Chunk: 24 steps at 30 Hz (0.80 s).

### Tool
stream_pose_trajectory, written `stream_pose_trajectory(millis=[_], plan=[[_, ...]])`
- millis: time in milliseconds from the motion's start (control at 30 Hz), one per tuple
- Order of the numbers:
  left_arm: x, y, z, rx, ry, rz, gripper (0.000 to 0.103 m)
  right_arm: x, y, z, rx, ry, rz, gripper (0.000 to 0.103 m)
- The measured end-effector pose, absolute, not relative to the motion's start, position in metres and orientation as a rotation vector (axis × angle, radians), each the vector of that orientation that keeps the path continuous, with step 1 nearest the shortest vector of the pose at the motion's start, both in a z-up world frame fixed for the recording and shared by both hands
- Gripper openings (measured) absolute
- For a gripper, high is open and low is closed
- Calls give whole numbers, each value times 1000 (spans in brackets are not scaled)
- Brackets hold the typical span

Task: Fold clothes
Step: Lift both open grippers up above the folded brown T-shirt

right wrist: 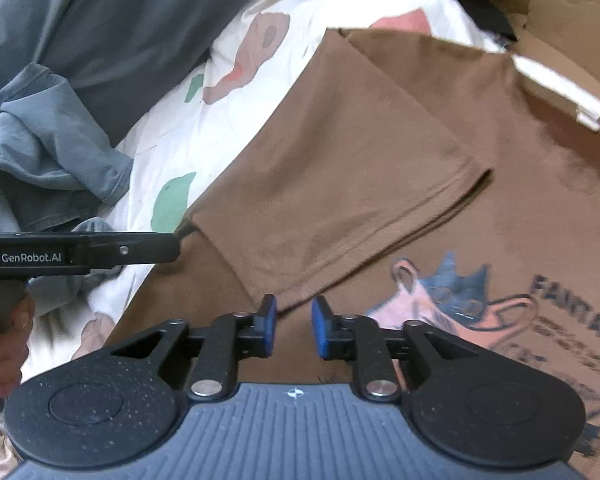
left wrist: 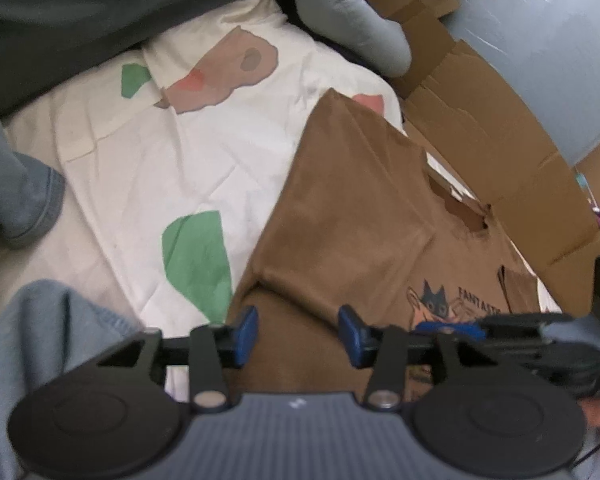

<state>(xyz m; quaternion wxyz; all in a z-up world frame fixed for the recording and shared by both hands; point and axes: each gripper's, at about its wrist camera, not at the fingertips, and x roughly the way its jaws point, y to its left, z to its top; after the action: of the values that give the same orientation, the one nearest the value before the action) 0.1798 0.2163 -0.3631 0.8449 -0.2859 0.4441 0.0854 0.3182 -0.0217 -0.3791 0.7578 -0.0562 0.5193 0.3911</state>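
Brown T-shirt (right wrist: pixel 380 168) with cat print spread on a white bedsheet (left wrist: pixel 172 168) patched green and pink, one sleeve folded inward. Grey-blue garments (right wrist: pixel 48 136) bunched alongside; flattened cardboard (left wrist: pixel 500 132) beyond. Left hand-held gripper (left wrist: pixel 298 334) agape over the shirt's edge, gripping nothing. Right hand-held gripper (right wrist: pixel 294 326) slightly parted, likewise unladen, above the shirt.

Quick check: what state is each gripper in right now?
Left gripper: open, holding nothing, over the brown shirt.
Right gripper: open, holding nothing, over the same shirt.
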Motion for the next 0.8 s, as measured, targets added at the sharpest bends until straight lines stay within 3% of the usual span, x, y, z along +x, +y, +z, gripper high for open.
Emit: stream_pose_trajectory(millis=[67,167,233,400,467,800], plan=[[175,212,-351,-590,947,185,63,318,-37,-363,-121,1129,843,37],[165,206,-329,-580,956,192,70,318,-66,-335,-105,1121,816,37],[160,203,-314,-573,965,198,71,317,-87,-313,-96,1112,793,38],[146,192,-268,-531,976,227,75,313,-139,-257,-63,1084,758,52],[140,186,-247,-513,965,233,81,310,-159,-235,-59,1069,737,53],[109,170,-155,-525,952,249,87,290,-264,-120,14,977,638,61]])
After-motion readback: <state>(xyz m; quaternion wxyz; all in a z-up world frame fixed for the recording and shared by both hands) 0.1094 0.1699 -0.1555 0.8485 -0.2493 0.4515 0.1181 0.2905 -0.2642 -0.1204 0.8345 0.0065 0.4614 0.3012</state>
